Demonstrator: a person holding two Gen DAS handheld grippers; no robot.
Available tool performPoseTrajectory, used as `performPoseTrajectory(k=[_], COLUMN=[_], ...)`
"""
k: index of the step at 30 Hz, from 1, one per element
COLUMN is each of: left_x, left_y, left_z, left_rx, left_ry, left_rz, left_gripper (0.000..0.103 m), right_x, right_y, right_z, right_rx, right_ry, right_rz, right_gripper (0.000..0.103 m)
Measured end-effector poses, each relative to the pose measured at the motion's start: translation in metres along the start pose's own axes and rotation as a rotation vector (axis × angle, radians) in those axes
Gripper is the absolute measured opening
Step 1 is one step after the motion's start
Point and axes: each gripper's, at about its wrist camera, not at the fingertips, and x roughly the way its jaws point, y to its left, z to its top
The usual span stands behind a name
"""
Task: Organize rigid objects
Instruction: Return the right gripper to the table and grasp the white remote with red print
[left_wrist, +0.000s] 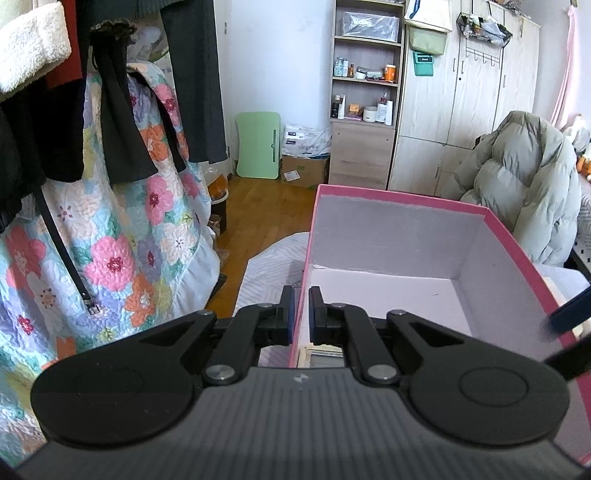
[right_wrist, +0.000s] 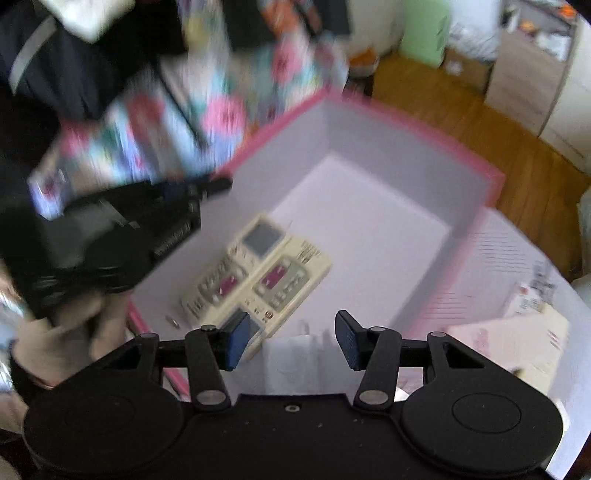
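A pink cardboard box (left_wrist: 399, 199) with a pale grey inside stands on the bed; it also shows in the right wrist view (right_wrist: 406, 122). Two cream remote controls (right_wrist: 258, 273) lie side by side on its floor, and one (left_wrist: 325, 356) peeks out under my left gripper. My left gripper (left_wrist: 301, 314) is shut on the box's left wall, one finger outside and one inside; it shows blurred in the right wrist view (right_wrist: 177, 206). My right gripper (right_wrist: 291, 339) is open and empty above the box's near end. Its fingertip (left_wrist: 570, 306) shows at the right edge of the left wrist view.
A flowered quilt (left_wrist: 122, 236) and dark clothes (left_wrist: 122, 110) hang to the left. A striped bedsheet (left_wrist: 269, 266) lies under the box. Beyond are a wooden floor (left_wrist: 266, 206), a shelf unit (left_wrist: 364, 92), wardrobes (left_wrist: 480, 103) and a padded grey coat (left_wrist: 524, 177). A pink-white package (right_wrist: 517, 332) lies right of the box.
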Motion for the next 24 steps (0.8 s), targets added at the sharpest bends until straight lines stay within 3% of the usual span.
performPoseTrajectory(k=[3,7,10,16,24], left_x=[0.0,0.0,0.0,-0.002,-0.008], left_y=[-0.001,-0.003,-0.005,-0.004,-0.008], left_z=[0.0,0.0,0.0,-0.003,-0.006], left_rx=[0.004,0.013,0.024,0.037,0.083], left_ry=[-0.004,-0.009,-0.017,-0.032,-0.078], left_rz=[-0.002,0.004,0.021,0.03,0.04], left_gripper=[0.006,0.006,0.006,0.005,0.004], right_x=[-0.042,-0.074,-0.071,-0.044,-0.017], right_y=[-0.028,-0.074,-0.108,-0.162,-0.206], right_z=[-0.025,-0.069,-0.096,-0.13,-0.127], right_rx=[0.019,0.096,0.138,0.223,0.269], right_ry=[-0.15,-0.32,-0.329,-0.328,-0.385], right_rz=[-0.015,-0.097,-0.192,-0.219,-0.05], right_gripper=[0.058,0.072,0.072,0.072,0.072])
